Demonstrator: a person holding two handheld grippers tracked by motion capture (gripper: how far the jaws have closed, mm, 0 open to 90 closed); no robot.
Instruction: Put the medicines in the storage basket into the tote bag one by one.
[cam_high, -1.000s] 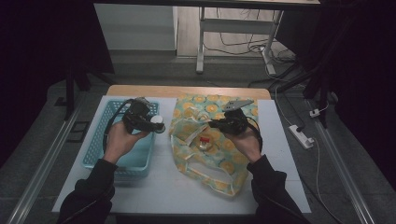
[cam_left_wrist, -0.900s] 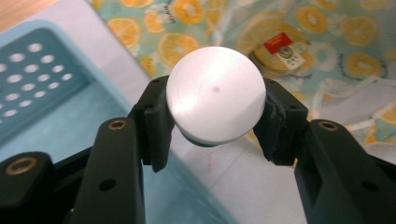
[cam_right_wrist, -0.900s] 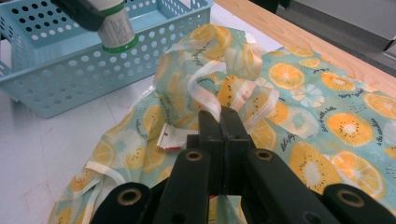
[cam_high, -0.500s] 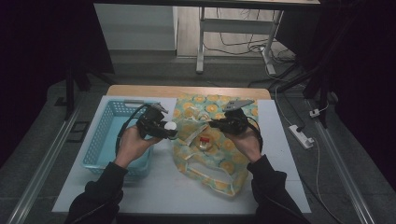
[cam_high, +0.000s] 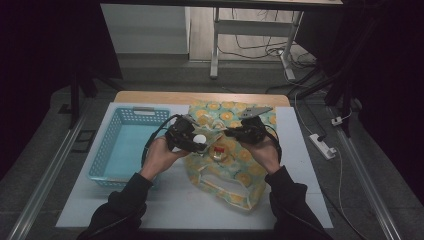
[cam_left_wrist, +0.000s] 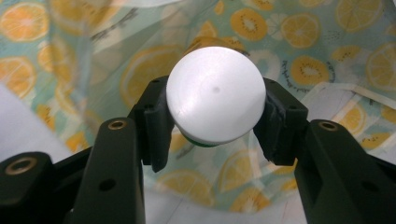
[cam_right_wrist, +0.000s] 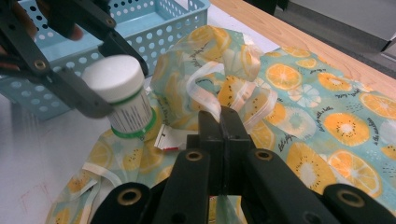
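Currently the left tongs (cam_high: 197, 142) grip a small white-capped bottle (cam_high: 199, 138), one pad on each side of the cap. In the left gripper view the round white cap (cam_left_wrist: 215, 94) sits between the two black pads (cam_left_wrist: 156, 122), with a thin green ring just visible below it. In the right gripper view the same bottle (cam_right_wrist: 122, 95) shows a printed label and a green band at its base, held clear above the fabric.

The right tongs (cam_high: 231, 133) are closed on the rim of the fruit-print bag (cam_high: 235, 175). In the right gripper view the jaws stand pressed together with a fold of the bag's edge and its white trim (cam_right_wrist: 205, 100) pinched between them.

Compared with the frame one second earlier, the left hand (cam_high: 162, 155) has moved from above the blue basket (cam_high: 115, 150) across toward the bag, carrying the bottle with it. The bottle is now over the bag's near left edge, just beside the basket's right wall. The right hand (cam_high: 265, 152) has stayed in place, and the grip of both tongs is unchanged.

A small red-and-white item (cam_high: 218, 151) lies at the bag's opening between the two tongs. The bag and basket rest side by side on the white counter (cam_high: 300, 200).
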